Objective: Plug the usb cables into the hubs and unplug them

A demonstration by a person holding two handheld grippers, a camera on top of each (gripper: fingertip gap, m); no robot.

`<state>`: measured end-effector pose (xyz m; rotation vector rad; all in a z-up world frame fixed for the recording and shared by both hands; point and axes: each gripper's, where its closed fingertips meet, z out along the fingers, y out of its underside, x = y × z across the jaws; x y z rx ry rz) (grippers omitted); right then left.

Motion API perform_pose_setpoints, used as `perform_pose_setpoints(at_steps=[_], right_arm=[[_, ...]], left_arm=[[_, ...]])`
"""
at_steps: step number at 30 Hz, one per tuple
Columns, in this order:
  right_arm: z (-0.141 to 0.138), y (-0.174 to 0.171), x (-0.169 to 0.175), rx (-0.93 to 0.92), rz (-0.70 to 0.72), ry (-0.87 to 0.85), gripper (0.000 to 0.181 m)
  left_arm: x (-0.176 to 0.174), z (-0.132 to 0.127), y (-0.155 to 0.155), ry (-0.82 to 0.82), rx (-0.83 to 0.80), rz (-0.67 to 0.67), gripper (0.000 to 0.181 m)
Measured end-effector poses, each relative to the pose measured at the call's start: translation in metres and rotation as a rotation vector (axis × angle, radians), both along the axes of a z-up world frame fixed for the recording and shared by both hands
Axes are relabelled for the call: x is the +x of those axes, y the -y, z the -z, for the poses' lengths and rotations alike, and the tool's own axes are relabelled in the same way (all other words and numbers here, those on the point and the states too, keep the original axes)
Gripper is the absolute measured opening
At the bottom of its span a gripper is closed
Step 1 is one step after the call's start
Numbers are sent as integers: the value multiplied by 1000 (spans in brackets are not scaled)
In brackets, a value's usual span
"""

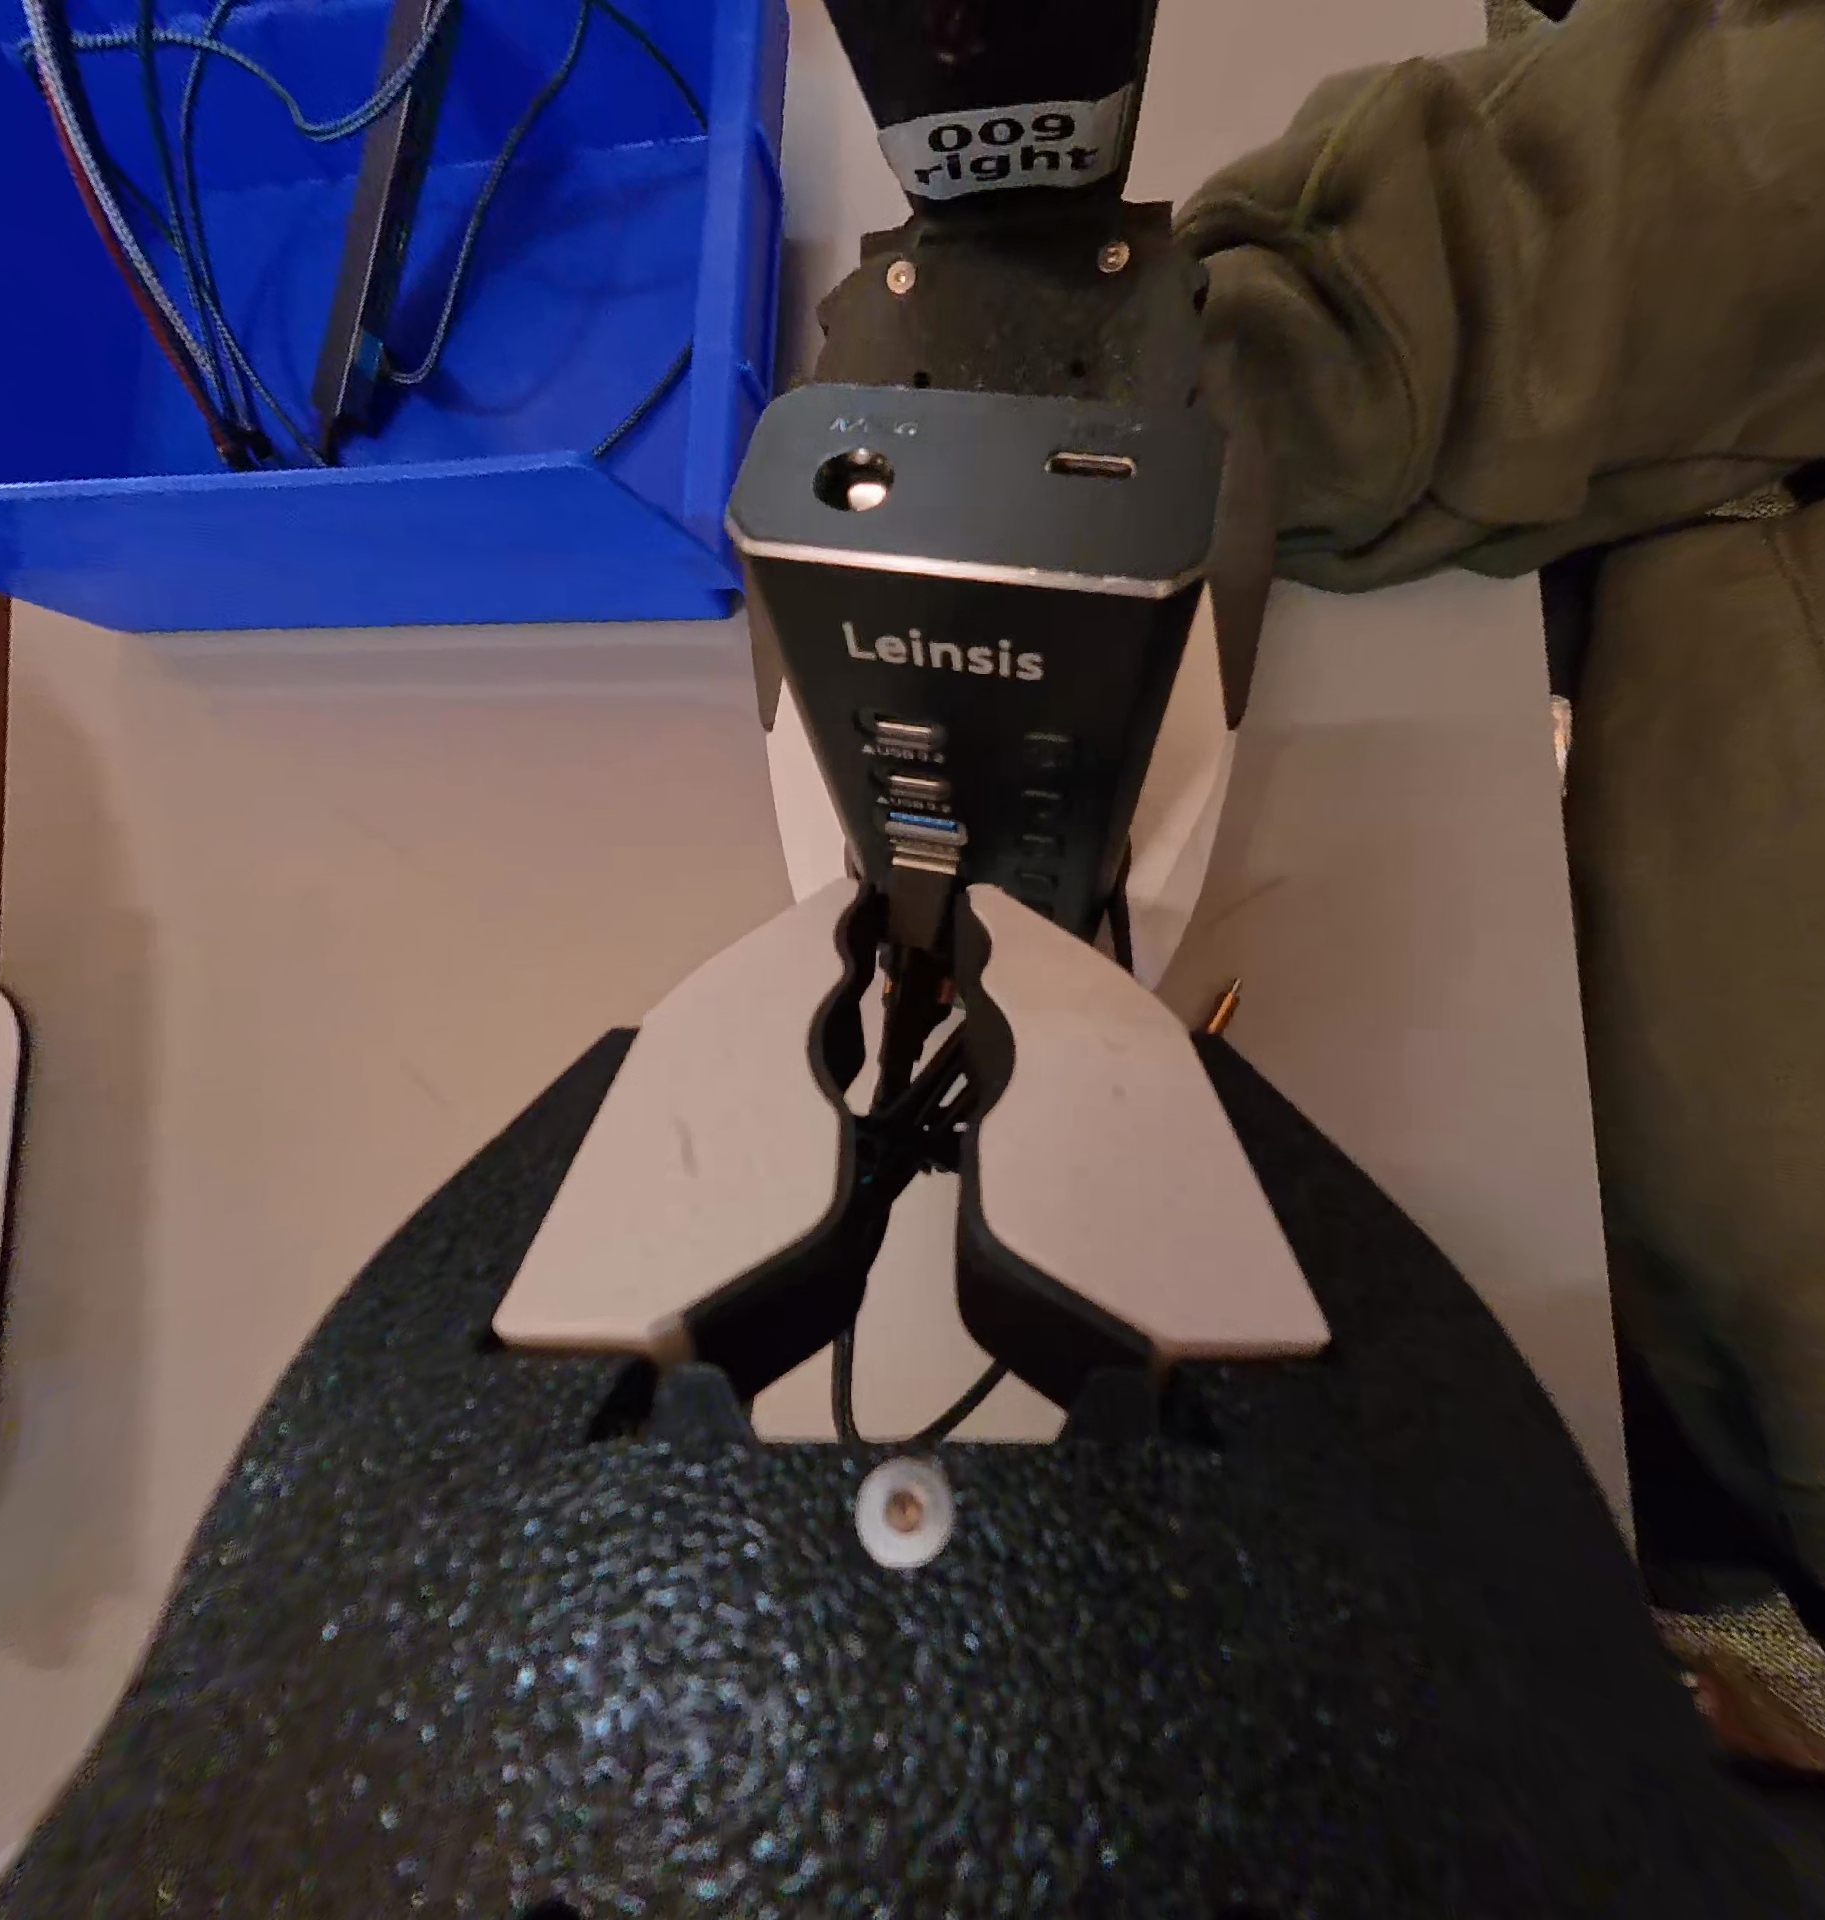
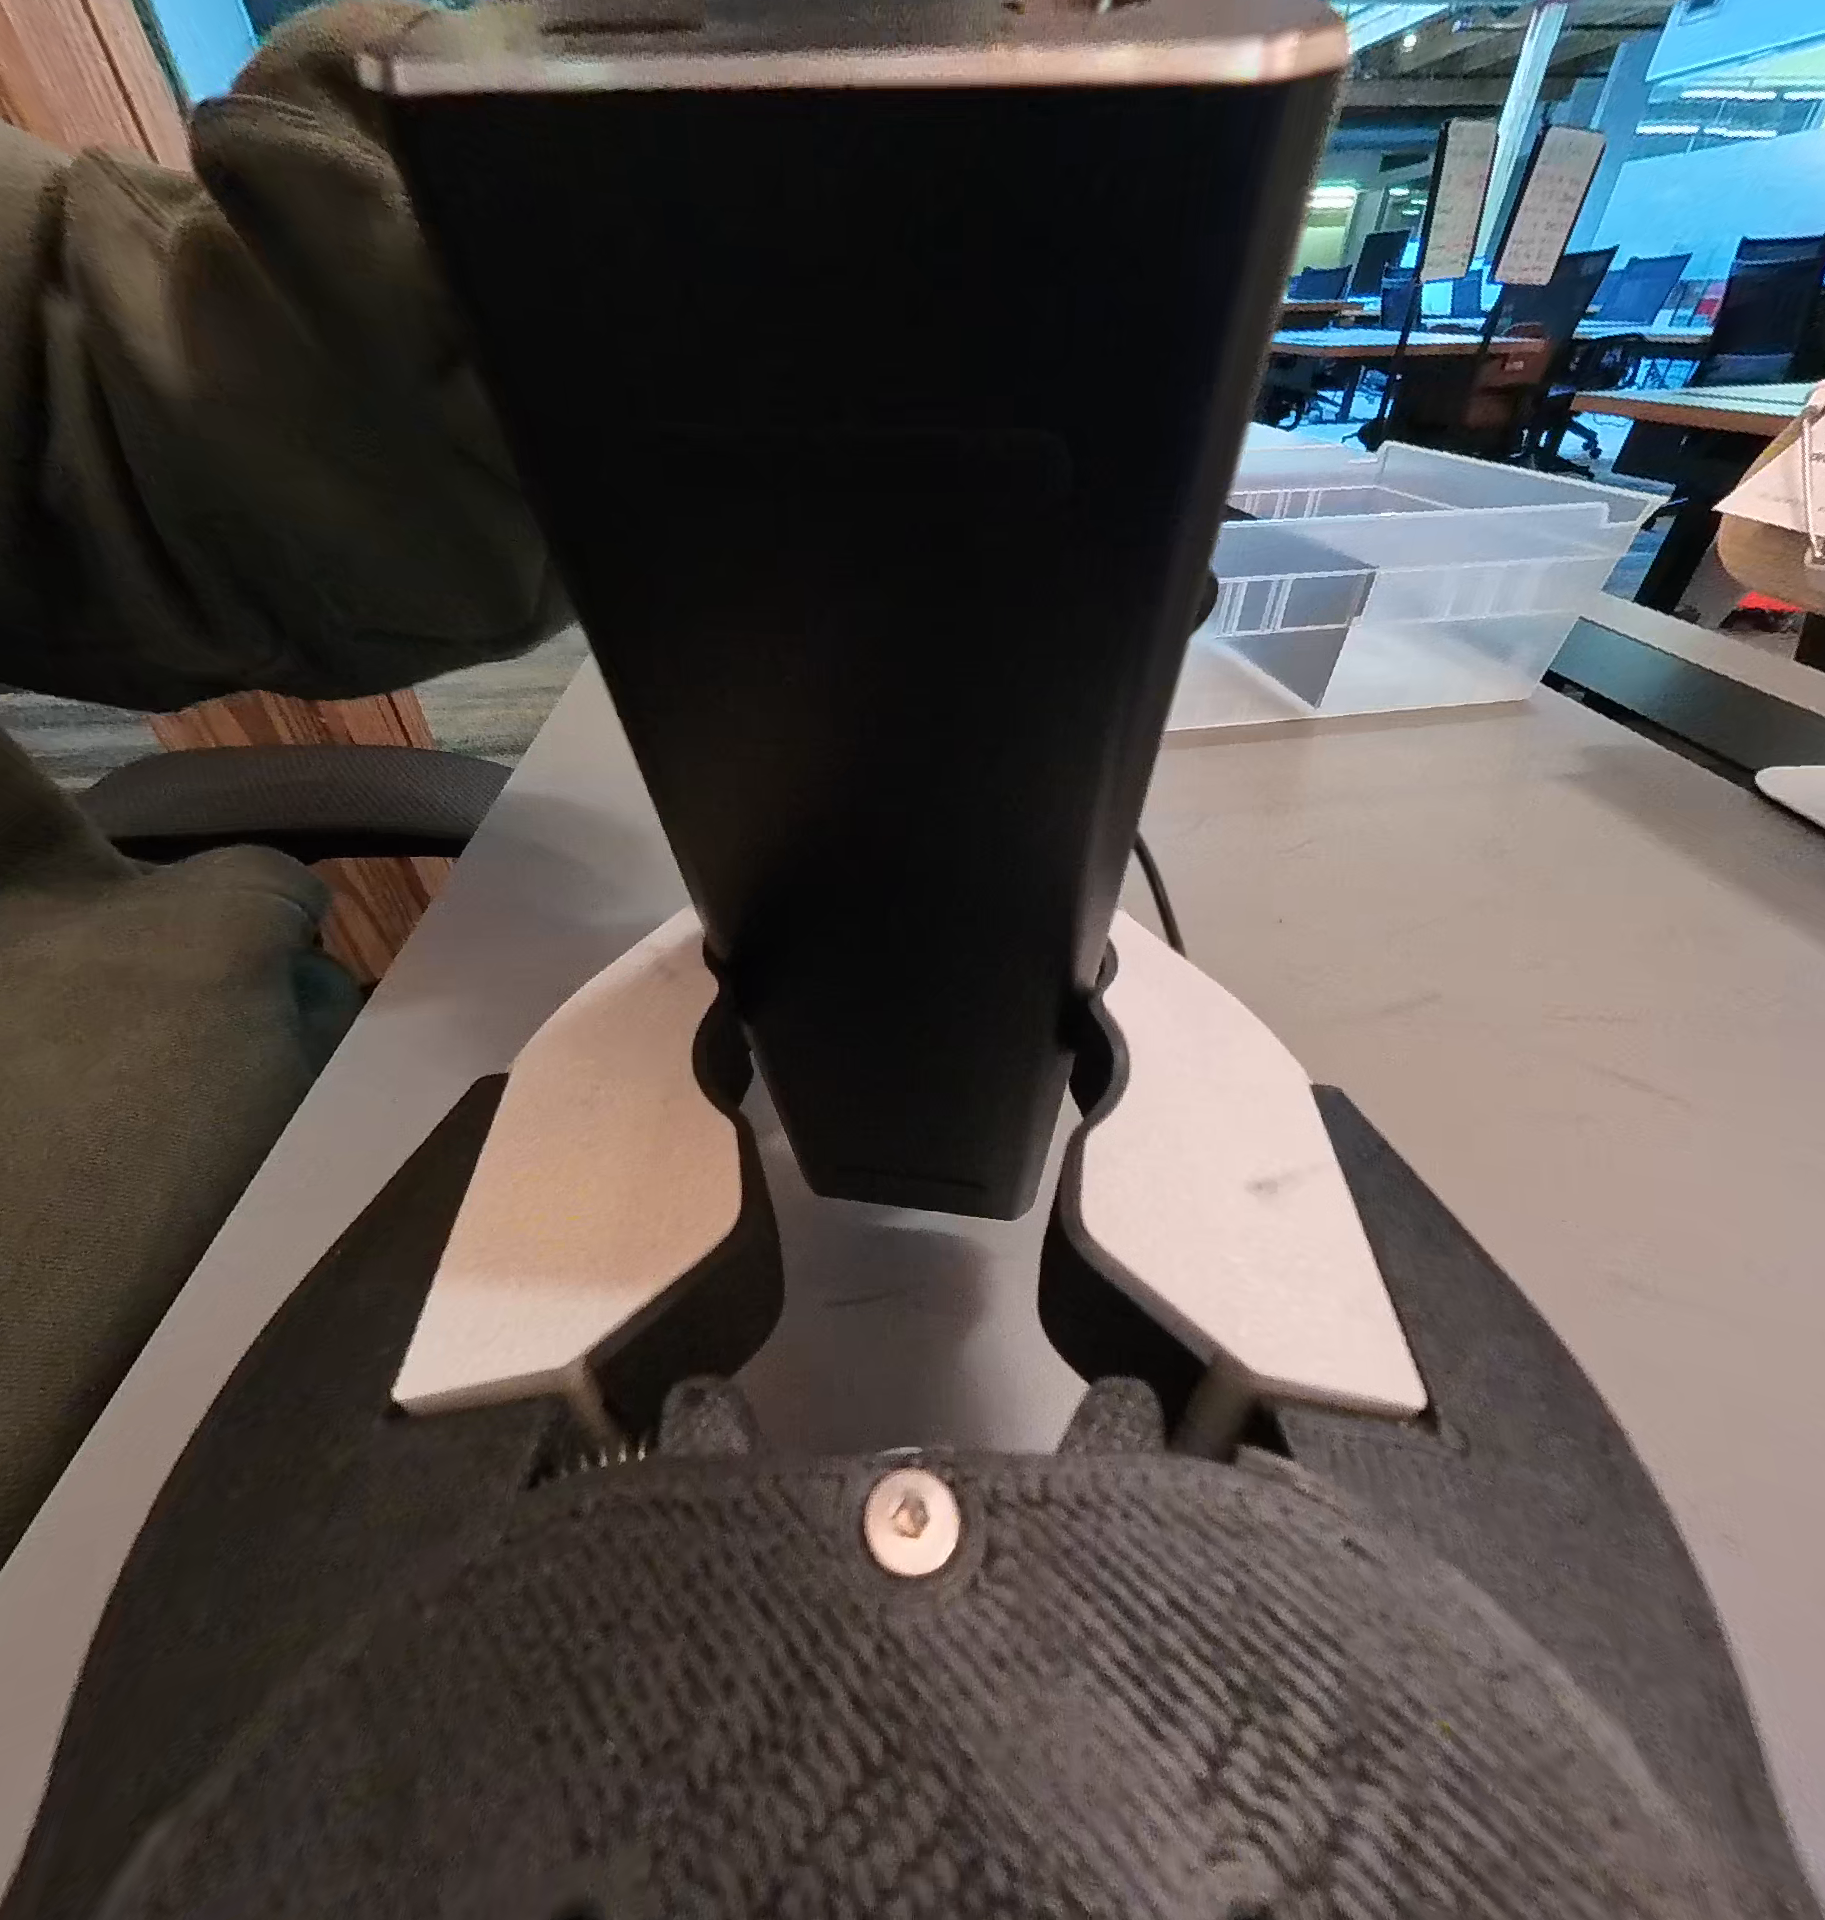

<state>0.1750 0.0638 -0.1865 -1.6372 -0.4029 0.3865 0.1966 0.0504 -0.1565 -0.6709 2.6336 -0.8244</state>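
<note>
At the far left of the left wrist view, a blue bin [image 1: 347, 312] is sitting on the counter [image 1: 368, 883], holding spare cables and a slim dark hub; none of it is in play. Moving rightward to the centre, the left hand-held gripper [image 1: 916, 914] is clamping its fingers on the black body of a usb plug [image 1: 913, 899], whose cable [image 1: 892, 1195] is trailing back between the fingers. The plug's metal tip is meeting the hub [image 1: 949, 665] at a port just below a blue one, in the left-hand column of ports; how deep it is seated I cannot tell.

The hub is lying dead ahead of the left hand-held gripper, its long axis running straight away from that camera, so plug and port column are sharing one line. Any coming move, push or pull, seems to turn on travel along that line, without sideways twist.

Further right, an olive sleeve [image 1: 1510, 364] is reaching in. In the right wrist view, the right hand-held gripper [image 2: 903, 1029] is pinching the hub's [image 2: 866, 520] sides near one end, holding it off the counter [image 2: 1459, 987], back face toward its camera. It is bracing the hub from the opposite end, while the left one is nearer the plug.
</note>
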Motion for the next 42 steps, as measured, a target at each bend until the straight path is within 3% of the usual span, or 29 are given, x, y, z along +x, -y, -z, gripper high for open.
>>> perform_pose_setpoints(at_steps=[6,10,13,16,18,20,23,27,31,35,39,42], right_arm=[[-1,0,-1,18,8,17,61],[-16,8,10,79,38,-55,61],[-44,20,23,135,87,-49,61],[-94,42,39,257,172,-64,61],[-128,61,50,329,256,-33,61],[-159,81,67,374,393,21,61],[-197,108,103,374,588,74,61],[-216,124,167,241,864,127,61],[-184,112,214,52,979,41,61],[-120,96,241,-157,1072,-70,61],[-60,83,252,-351,1093,-142,61],[-29,73,258,-484,1090,-124,61]], left_arm=[[-6,-4,-2,59,-33,-15,13],[-4,-60,-17,379,-227,-157,41],[-12,-86,-71,576,-428,-372,47],[-21,-49,-125,548,-529,-565,56],[-25,-14,-140,485,-556,-619,57],[-28,13,-141,435,-577,-615,56],[-25,32,-138,402,-613,-607,56],[-18,43,-131,363,-619,-572,55],[-16,51,-121,360,-593,-536,54],[-18,57,-116,357,-542,-514,52],[-19,57,-113,363,-530,-493,51],[-19,57,-114,362,-537,-498,50]])
